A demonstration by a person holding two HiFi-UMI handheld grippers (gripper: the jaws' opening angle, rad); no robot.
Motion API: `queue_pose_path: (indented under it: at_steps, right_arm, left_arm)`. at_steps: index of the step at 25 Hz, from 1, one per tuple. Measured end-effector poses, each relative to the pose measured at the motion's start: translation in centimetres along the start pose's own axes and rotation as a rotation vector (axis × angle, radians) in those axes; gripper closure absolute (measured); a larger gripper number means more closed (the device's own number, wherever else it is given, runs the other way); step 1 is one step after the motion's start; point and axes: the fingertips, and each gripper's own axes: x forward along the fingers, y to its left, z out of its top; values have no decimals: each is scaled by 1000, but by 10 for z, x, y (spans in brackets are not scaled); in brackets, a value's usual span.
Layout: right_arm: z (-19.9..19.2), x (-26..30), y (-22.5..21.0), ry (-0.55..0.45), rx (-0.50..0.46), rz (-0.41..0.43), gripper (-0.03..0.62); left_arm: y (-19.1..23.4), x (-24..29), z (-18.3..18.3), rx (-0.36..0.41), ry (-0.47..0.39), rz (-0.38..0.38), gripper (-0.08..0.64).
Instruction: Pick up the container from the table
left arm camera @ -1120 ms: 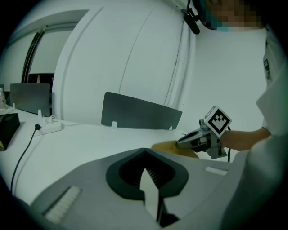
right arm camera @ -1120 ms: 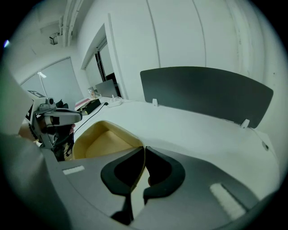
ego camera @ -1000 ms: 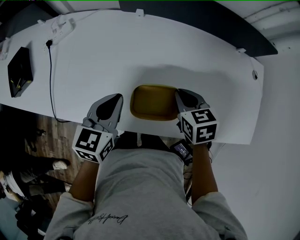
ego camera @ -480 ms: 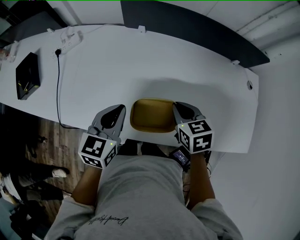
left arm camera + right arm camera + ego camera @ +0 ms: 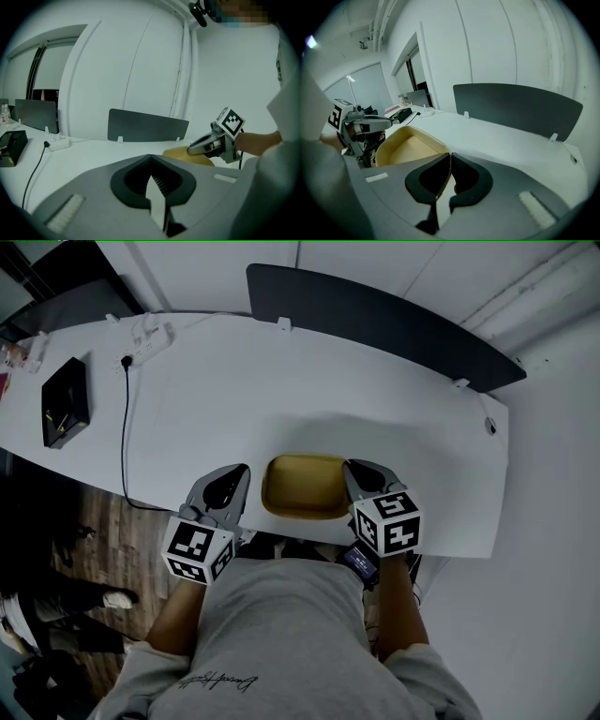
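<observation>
In the head view, the container (image 5: 302, 486), a shallow yellow tray with rounded corners, is at the near edge of the white tabletop (image 5: 281, 390), about in its middle; your right gripper (image 5: 359, 474) is at the container's right rim and your left gripper (image 5: 230, 479) is just beside its left side, over the same near edge; a black box (image 5: 66, 402) lies near the left end, a power strip (image 5: 150, 337) sits at the far left edge with a cable (image 5: 124, 427) running to the near edge, and a dark panel (image 5: 375, 322) stands along the far edge.

In the left gripper view, the jaws of your left gripper (image 5: 150, 159) are together at their tips with nothing between them; the container (image 5: 180, 153) shows beyond to the right, with the right gripper (image 5: 194, 150) on it.

In the right gripper view, your right gripper (image 5: 449, 157) is closed narrowly on the thin rim of the container (image 5: 410, 145), one jaw inside the wall and one outside; the left gripper (image 5: 384, 123) is on the container's other side; I cannot tell if the container touches the tabletop.
</observation>
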Motion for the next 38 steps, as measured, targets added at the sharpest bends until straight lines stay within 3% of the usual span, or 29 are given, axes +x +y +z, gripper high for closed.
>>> queue_pose_path:
  at_steps: [38]
  right_arm:
    - [10, -2, 15, -13, -6, 27, 563]
  left_arm:
    - [7, -15, 17, 16, -25, 11, 560]
